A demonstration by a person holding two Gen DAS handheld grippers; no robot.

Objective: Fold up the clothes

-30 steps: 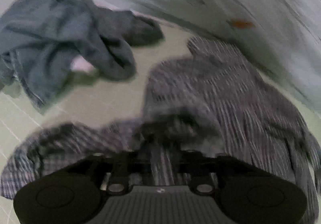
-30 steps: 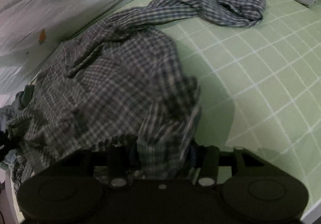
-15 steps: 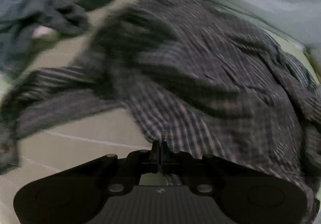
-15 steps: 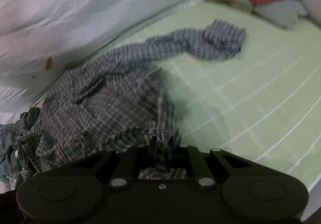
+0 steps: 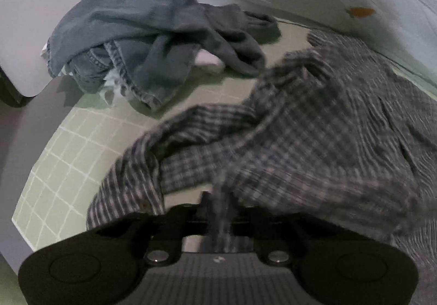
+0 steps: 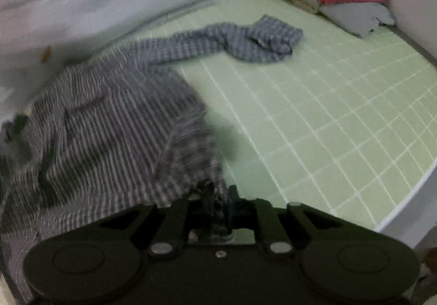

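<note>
- While jaws just reopened slightly, left gripper (image 5: 217, 202) pinches plaid shirt (image 5: 314, 127) hem, bottom centre
- right gripper (image 6: 218, 193) clamps same shirt's edge; sleeve trails upper centre

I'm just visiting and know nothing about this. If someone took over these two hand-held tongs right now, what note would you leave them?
Left tongs: jaws have just been opening, with plaid shirt fabric between them; grip unclear.
Right tongs: the same, with the shirt's edge between the jaws.
Shirt: crumpled on the green checked sheet, one sleeve stretched away.
Heap of grey-blue clothes: waiting beyond the shirt.
Done: no fold visible.
Left: spread the shirt flat and fold it, then probably the heap.
</note>
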